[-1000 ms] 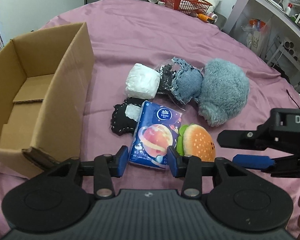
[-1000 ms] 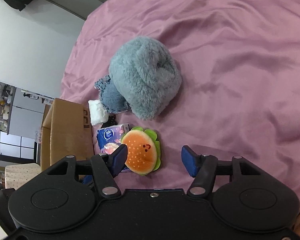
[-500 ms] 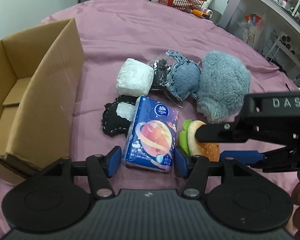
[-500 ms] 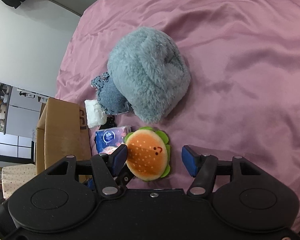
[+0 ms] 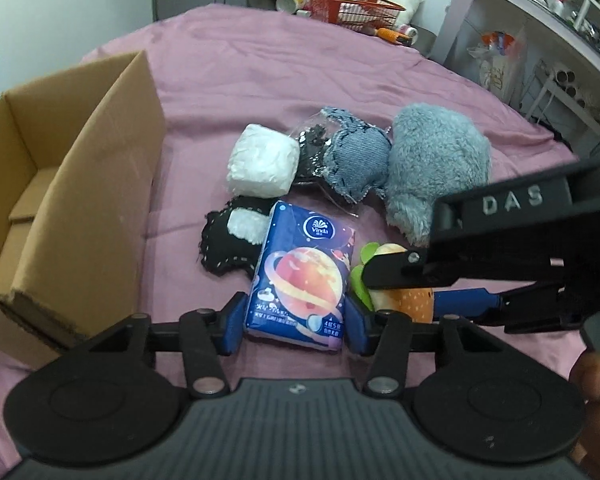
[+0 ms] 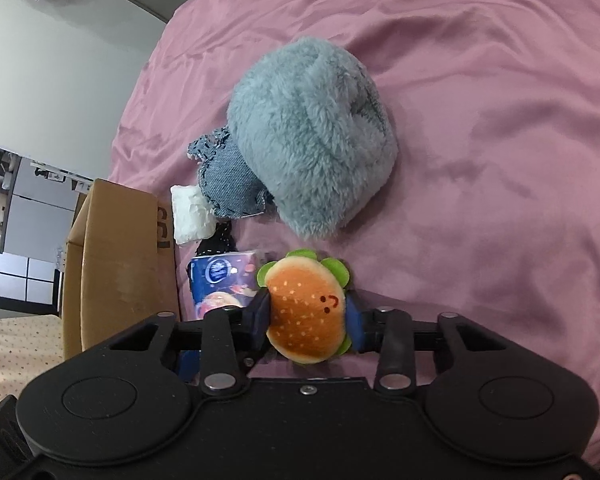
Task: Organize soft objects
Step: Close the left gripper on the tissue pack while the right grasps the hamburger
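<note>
A blue tissue pack (image 5: 304, 276) with a planet print lies on the purple sheet (image 5: 260, 72). My left gripper (image 5: 296, 320) is closing, and its pads touch both sides of the pack's near end. An orange burger plush (image 6: 304, 300) with green trim sits just right of the pack (image 6: 220, 280). My right gripper (image 6: 308, 316) is closing too, pads pressed on the burger's sides. In the left wrist view its fingers (image 5: 396, 272) cover most of the burger (image 5: 416, 304). Farther back lie a fluffy grey-blue plush (image 5: 436, 172), a denim cushion (image 5: 356, 164), a white bundle (image 5: 264, 166) and a black stitched piece (image 5: 228, 244).
An open cardboard box (image 5: 100, 200) stands at the left, its near flap hanging down. A red basket (image 5: 356, 8) and clutter sit past the bed's far edge. Shelves stand at the right. Bare purple sheet (image 6: 500, 160) spreads to the right of the plush (image 6: 308, 132).
The right gripper slid forward around the burger plush and its jaws narrowed onto it. The left jaws widened, then narrowed onto the tissue pack. Both hands stayed nearly in place.
</note>
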